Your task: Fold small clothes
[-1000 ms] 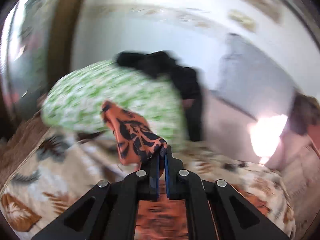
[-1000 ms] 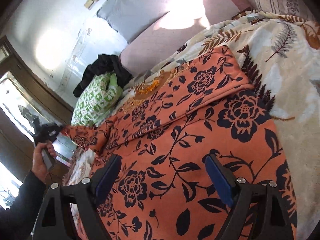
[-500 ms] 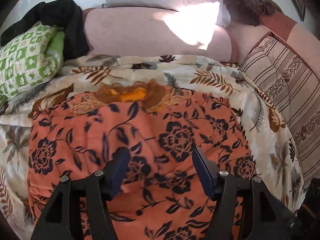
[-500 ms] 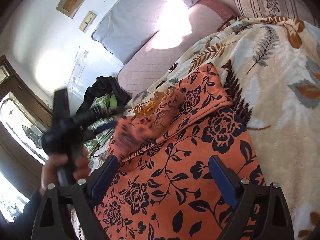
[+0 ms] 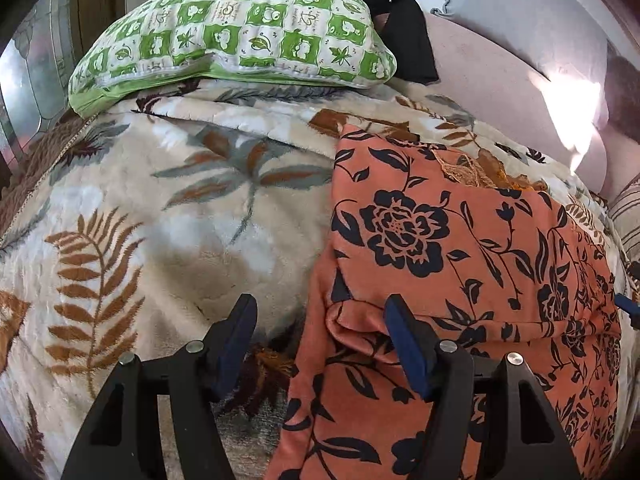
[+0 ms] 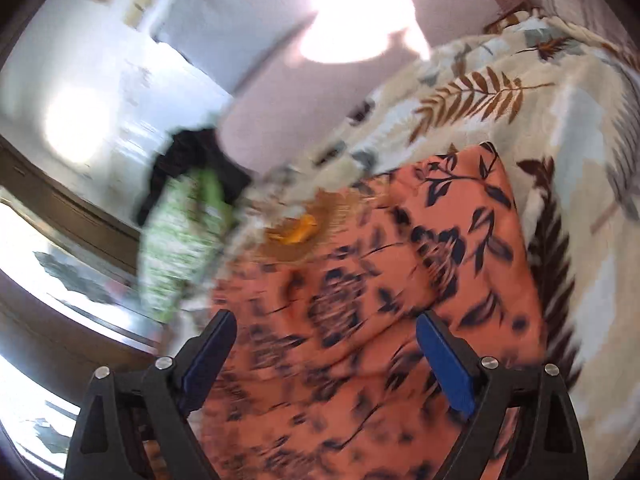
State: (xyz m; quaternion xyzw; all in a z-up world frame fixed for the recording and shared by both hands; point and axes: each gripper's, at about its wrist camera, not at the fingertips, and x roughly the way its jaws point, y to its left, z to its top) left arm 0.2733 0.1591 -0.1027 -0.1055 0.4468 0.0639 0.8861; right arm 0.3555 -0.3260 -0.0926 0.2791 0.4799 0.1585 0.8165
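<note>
1. The orange floral garment (image 5: 460, 264) lies on the leaf-print blanket (image 5: 160, 216), below and right of the green checked pillow (image 5: 236, 28), both sides already folded inward.
2. Left gripper (image 5: 320, 344): jaws apart, grasping nothing, straddling the garment's left folded edge. Closing here could catch blanket pile along with the cloth.
3. Right gripper (image 6: 324, 360): jaws released, empty, above the garment; its view is blurred. A grab made in motion could miss the hem or drag the fold open.
4. The loose sleeve fold nearest the pillow side could slip out when lifted.
</note>
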